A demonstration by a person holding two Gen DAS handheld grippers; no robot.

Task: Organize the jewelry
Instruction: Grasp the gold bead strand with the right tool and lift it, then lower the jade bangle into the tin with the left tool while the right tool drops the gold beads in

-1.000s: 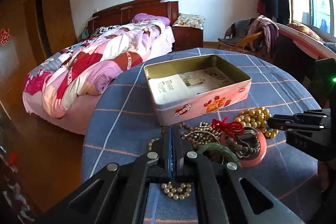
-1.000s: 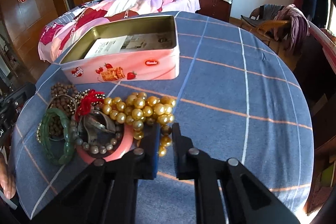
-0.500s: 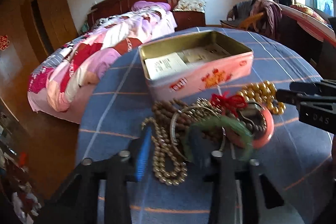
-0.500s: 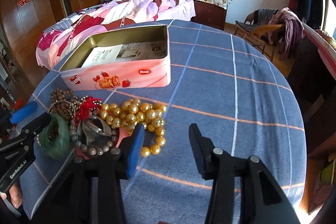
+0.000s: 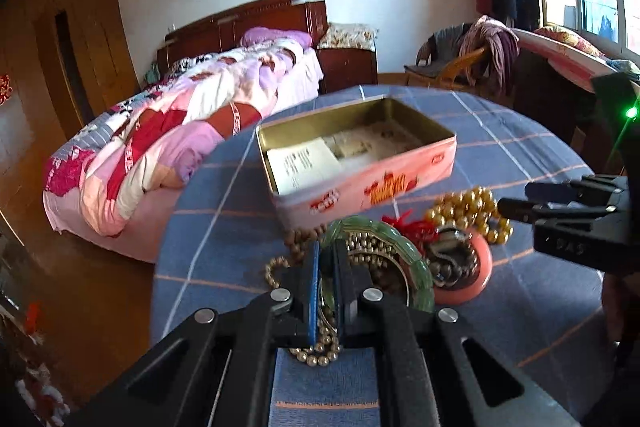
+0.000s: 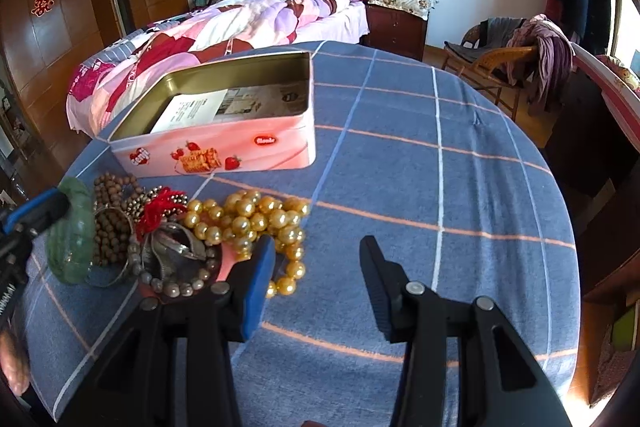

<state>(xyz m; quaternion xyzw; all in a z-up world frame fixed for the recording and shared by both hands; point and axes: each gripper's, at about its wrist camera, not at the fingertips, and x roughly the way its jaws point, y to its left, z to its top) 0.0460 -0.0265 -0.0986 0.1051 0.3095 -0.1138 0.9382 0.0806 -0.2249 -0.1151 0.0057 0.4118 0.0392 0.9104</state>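
Observation:
My left gripper [image 5: 326, 261] is shut on the near rim of a green jade bangle [image 5: 380, 233], which stands tilted up off the jewelry pile. In the right wrist view the left gripper [image 6: 52, 205] pinches the bangle [image 6: 70, 239] at the far left. My right gripper [image 6: 316, 245] is open above the cloth with nothing between its fingers. Its left finger is beside the gold pearl strand [image 6: 248, 219]. An open pink tin [image 6: 240, 147] with papers inside stands behind the pile. A red tassel [image 6: 156, 211], brown wooden beads [image 6: 112, 187] and a pink dish [image 6: 228, 263] holding a grey bead bracelet lie in the heap.
The round table wears a blue checked cloth [image 6: 440, 187], bare on its right half. A bed [image 5: 180, 131] lies beyond the far left edge, and a chair draped with clothes [image 6: 520, 55] stands at the back right. A hand [image 6: 14, 359] shows at the lower left.
The left gripper opened over the pile, then closed on the green bangle and tipped it up. The right gripper went from nearly shut to open and stayed put.

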